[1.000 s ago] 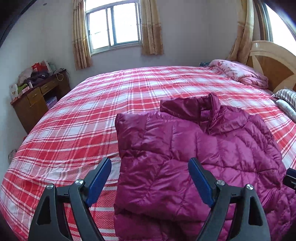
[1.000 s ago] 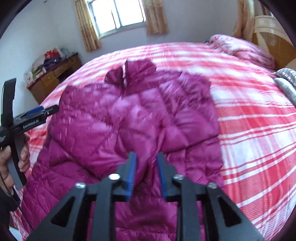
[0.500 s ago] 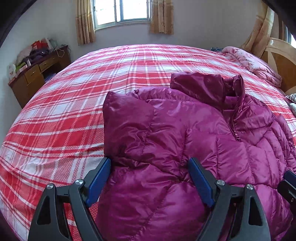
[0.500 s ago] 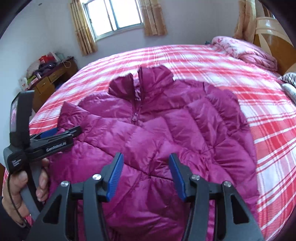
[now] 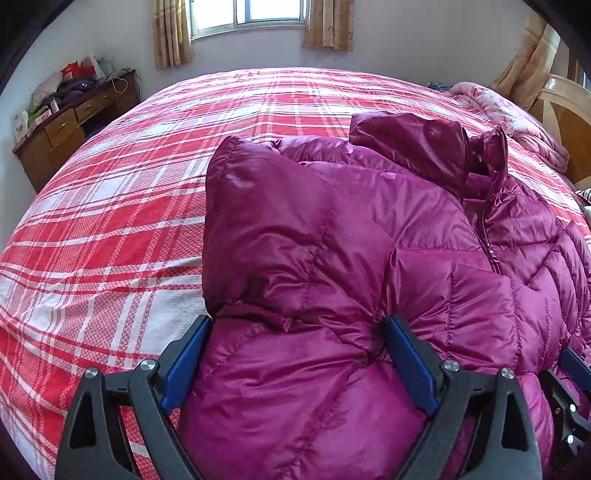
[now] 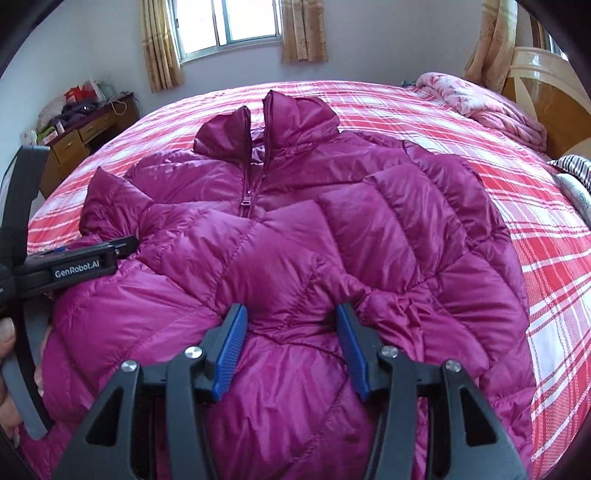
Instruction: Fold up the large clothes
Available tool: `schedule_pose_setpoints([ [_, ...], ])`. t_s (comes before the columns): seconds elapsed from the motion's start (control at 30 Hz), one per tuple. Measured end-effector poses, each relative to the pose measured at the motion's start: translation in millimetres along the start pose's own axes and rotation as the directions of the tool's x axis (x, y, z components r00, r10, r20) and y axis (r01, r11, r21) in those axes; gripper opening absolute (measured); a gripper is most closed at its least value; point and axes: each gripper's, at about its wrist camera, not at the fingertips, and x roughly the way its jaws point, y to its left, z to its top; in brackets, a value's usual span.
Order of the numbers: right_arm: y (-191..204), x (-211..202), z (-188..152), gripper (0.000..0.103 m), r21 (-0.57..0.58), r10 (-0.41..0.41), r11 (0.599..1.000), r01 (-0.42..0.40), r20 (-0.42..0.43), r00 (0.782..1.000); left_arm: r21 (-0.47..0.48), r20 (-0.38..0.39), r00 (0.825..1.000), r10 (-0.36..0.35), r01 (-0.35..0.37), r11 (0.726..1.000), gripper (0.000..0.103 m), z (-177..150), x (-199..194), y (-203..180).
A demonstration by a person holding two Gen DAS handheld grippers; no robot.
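Magenta quilted down jacket [image 6: 295, 236] lies front-up on a red-and-white plaid bedspread [image 5: 110, 221], filling the centre and lower part of both views. Collar [image 6: 273, 125] stands toward the upper centre of the right wrist view; zipper [image 6: 247, 195] is partly closed below it. One sleeve [image 6: 391, 206] is folded across the chest, its cuff bunched just right of centre.

Left gripper [image 5: 295, 354] sits at the bottom of its frame, fingers spread wide, with jacket fabric bulging between the blue pads [image 5: 184, 365]; no clamping visible. Right gripper [image 6: 291, 339], bottom centre of its frame, likewise has its fingers apart over the puffed fabric, pads resting against it without pinching.

A hand [image 6: 7, 365] at the left edge of the right wrist view grasps the left gripper's handle.

Wooden desk [image 6: 88, 129] with clutter at upper left; window [image 6: 229, 22] with curtains at top; pink quilt [image 6: 487, 103] and wooden headboard [image 6: 546, 96] at upper right.
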Motion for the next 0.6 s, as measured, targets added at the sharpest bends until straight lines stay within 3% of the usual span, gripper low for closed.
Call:
schedule_pose_setpoints([
  [0.33,15,4,-2,0.054,-0.074,-0.092,0.993,0.091,-0.007,0.996,0.009,0.002,1.0,0.02,-0.02,1.0,0.095,-1,0,0],
  [0.6,16,3,-3,0.054,-0.083,-0.102,0.991,0.102,-0.003,0.995,0.007,0.001,1.0,0.021,-0.021,1.0,0.096,-1,2,-1],
])
